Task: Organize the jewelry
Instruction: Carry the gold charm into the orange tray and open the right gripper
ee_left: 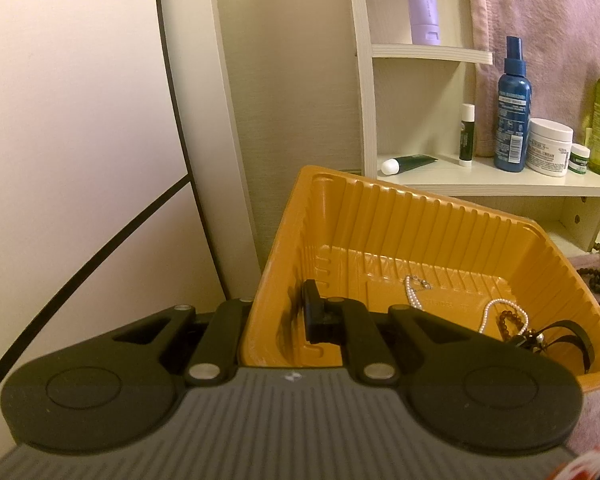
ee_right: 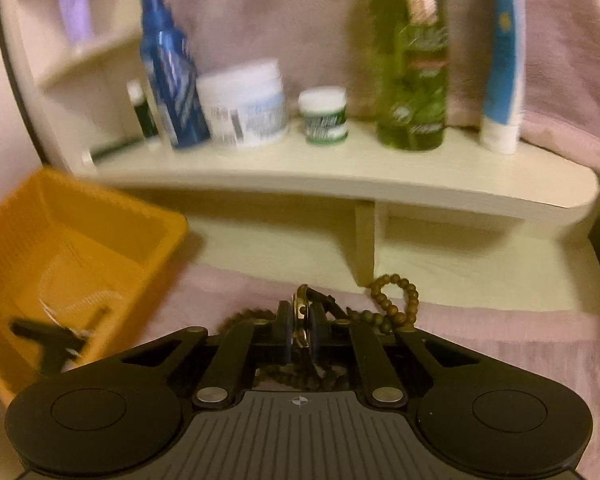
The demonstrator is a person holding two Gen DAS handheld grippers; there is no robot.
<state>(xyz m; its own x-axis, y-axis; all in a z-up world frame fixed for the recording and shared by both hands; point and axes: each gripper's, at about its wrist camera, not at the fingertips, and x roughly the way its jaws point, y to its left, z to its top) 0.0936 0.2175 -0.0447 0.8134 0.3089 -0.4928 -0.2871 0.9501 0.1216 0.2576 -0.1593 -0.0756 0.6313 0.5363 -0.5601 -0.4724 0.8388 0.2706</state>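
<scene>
My left gripper (ee_left: 288, 314) is shut on the left wall of the orange ribbed tray (ee_left: 420, 200); one finger (ee_left: 314, 314) is inside it and the other is hidden outside. In the tray lie a pearl strand (ee_left: 414, 296), an amber bead bracelet (ee_left: 508, 320) and a black strap (ee_left: 572, 332). In the right wrist view my right gripper (ee_right: 301, 320) is shut on a round gold-rimmed watch (ee_right: 301, 304) standing on edge between the pads. A brown wooden bead strand (ee_right: 400, 294) curls on the pink cloth just beyond it. The tray (ee_right: 100, 204) is to the left, blurred.
A cream shelf (ee_right: 340, 178) stands behind, with a blue spray bottle (ee_right: 172, 80), a white jar (ee_right: 246, 108), a small green-labelled pot (ee_right: 326, 116), a tall green bottle (ee_right: 416, 60) and a blue-white tube (ee_right: 502, 60). Pink cloth (ee_right: 500, 344) covers the surface. A white curved panel (ee_left: 80, 120) rises at the left.
</scene>
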